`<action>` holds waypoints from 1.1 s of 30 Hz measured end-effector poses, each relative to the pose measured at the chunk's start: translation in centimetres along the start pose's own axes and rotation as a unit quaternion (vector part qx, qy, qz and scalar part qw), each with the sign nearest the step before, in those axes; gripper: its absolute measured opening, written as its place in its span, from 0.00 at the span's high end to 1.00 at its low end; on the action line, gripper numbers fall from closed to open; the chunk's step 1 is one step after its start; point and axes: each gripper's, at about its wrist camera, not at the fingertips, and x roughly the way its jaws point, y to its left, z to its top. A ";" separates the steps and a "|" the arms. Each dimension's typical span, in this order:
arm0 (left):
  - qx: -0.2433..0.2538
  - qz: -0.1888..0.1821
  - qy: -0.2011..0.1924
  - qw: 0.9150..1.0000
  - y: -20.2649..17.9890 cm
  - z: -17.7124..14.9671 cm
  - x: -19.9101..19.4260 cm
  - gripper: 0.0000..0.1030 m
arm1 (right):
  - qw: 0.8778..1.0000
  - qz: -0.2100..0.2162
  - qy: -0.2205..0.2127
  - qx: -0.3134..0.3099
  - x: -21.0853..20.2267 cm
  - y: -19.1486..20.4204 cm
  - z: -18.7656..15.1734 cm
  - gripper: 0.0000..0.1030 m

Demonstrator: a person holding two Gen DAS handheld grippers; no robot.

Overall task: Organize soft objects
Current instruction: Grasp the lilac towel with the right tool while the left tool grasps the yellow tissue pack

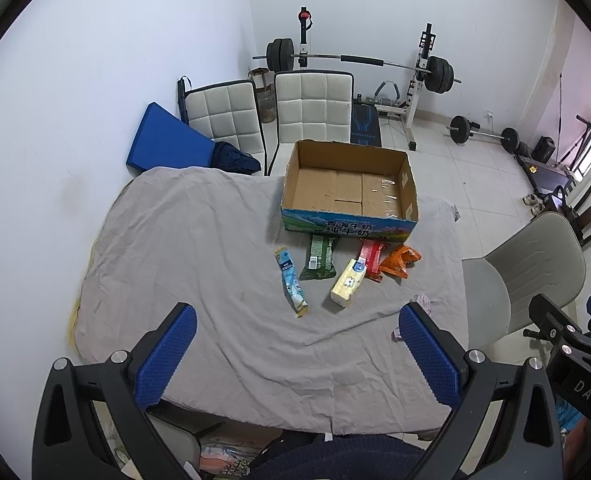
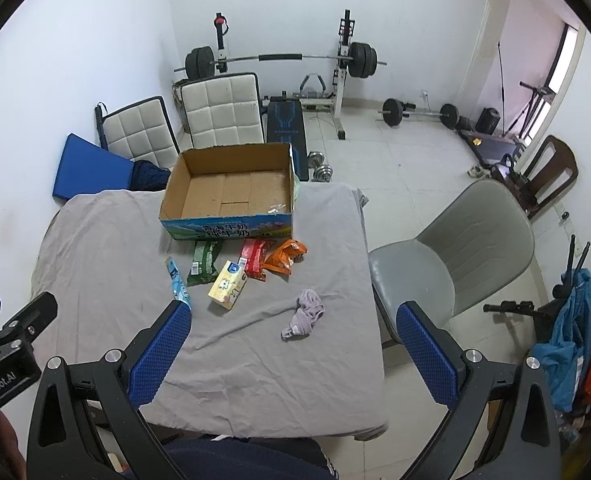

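The tissue pack [image 2: 228,286] lies ahead of your right claw [image 2: 291,344], among the pouches just before the empty box [image 2: 231,216]; it looks light and squashy, so pinch it across its short sides, gently. The rag [image 2: 305,312], limp and nearest that claw, should bunch if you grab its middle. Both claws, left claw [image 1: 299,356] included, hang spread wide and empty over the table's [image 2: 255,392] near edge.

The wrinkled grey cloth table cover [image 1: 199,240] is matt. The open brown corrugated cardboard box [image 1: 349,188] has a glossy printed front. The crumpled lilac fabric rag [image 2: 306,312] looks soft. The blue gripper pads [image 2: 159,356] carry a rough knurled texture.
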 end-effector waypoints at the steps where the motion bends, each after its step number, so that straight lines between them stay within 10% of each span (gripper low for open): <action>1: -0.002 -0.002 -0.002 1.000 -0.1 0.0 0.4 0.00 | 1.000 -0.001 0.006 0.004 0.8 -0.3 0.2 0.00; 8: -0.011 0.006 0.016 1.000 -0.8 2.2 8.1 0.00 | 0.993 0.026 0.101 0.051 13.1 -3.8 2.4 0.00; 16: 0.023 0.009 0.134 0.991 -4.1 2.3 23.2 0.02 | 0.960 0.028 0.262 0.097 33.1 -7.0 -1.7 0.05; 20: 0.059 0.005 0.194 0.979 -6.8 1.0 30.5 0.28 | 0.937 0.035 0.322 0.131 40.9 -8.2 -4.8 0.19; 22: 0.069 0.000 0.227 0.971 -8.1 0.2 34.1 0.43 | 0.927 0.043 0.343 0.147 43.3 -8.2 -6.1 0.27; 33: 0.102 -0.003 0.320 0.942 -12.3 -1.7 45.6 0.41 | 0.910 0.071 0.379 0.153 49.5 -7.1 -10.3 0.56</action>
